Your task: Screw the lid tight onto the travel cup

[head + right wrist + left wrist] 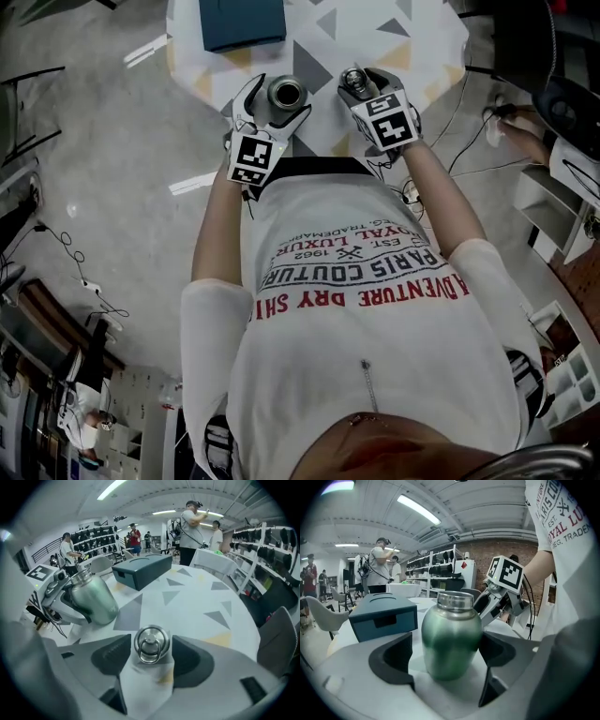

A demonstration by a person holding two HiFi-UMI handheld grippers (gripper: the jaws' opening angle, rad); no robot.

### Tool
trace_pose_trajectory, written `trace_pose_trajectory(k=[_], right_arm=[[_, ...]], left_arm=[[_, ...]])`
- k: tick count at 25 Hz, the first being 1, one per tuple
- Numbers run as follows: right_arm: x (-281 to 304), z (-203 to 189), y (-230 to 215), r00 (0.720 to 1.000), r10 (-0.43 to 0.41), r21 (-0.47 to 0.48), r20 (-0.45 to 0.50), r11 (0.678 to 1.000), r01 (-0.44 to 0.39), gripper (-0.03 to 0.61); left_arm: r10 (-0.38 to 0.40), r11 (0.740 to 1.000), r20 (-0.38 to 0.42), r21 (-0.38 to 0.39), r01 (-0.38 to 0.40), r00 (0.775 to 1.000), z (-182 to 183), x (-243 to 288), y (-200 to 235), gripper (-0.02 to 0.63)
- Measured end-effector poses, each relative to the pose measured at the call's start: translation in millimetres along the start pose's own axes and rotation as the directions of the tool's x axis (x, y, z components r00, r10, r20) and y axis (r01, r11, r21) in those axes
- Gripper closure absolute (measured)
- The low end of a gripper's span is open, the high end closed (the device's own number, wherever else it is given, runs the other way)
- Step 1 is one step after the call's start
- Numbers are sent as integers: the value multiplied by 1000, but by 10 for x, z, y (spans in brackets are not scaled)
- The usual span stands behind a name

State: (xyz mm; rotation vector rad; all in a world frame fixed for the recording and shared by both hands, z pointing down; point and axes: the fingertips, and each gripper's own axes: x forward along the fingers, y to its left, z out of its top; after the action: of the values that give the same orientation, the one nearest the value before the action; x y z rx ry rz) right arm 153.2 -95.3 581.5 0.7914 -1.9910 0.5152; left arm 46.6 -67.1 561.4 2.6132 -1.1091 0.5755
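The green metal travel cup stands upright on the table with its steel mouth bare. My left gripper is open around it; the pads flank the cup and a gap shows on its left side. From the head view the cup sits near the table's front edge inside the left gripper. The steel lid, with a ring handle on top, lies on the table between the pads of my right gripper, and thin gaps show on both sides. In the head view the lid is to the right of the cup.
A dark blue box rests farther back on the round table with its grey and yellow triangle pattern. Behind it are chairs, shelving and several people. Cables trail over the floor beside the table.
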Motion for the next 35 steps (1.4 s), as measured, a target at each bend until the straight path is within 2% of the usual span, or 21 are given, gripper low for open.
trace_pose_trajectory(k=[3,6,9,14,18,21,23,26,30,35], right_arm=[[53,-8,-18,1000,-5,4,-19,1000,5,334],[70,-12,-26,1000,-11,-4,-26,1000,11,335],[64,-24,-22,1000,-4,-10,-21,1000,3,336],[-13,26,-4,1000,19,-47,3,999,-19,336],[-191,217,94,995,75,-128,69,990,-65,336],[-353,407,217,984,139,-210,112,971,-114,336],[-483,559,351,971,198,-275,136,949,-155,336],[-654,803,580,946,288,-392,149,896,-211,336],[-776,1015,906,913,391,-537,115,798,-274,336],[-771,1054,1252,871,491,-651,21,668,-361,336]], left_arm=[[-24,999,17,22,24,1000,32,54,-11,187],[-48,998,-5,27,48,999,-62,87,-40,190],[-67,996,-19,50,68,998,-101,92,-65,227],[-99,992,-25,72,100,995,-94,87,-61,229],[-130,987,-47,86,134,990,-110,82,-70,230],[-158,981,-59,101,163,986,-123,85,-78,230],[-178,977,-65,108,184,982,-133,77,-87,230],[-207,969,-71,125,214,976,-131,77,-84,230],[-245,956,-82,143,255,966,-139,69,-115,230],[-271,947,-86,157,282,959,-123,48,-120,230]])
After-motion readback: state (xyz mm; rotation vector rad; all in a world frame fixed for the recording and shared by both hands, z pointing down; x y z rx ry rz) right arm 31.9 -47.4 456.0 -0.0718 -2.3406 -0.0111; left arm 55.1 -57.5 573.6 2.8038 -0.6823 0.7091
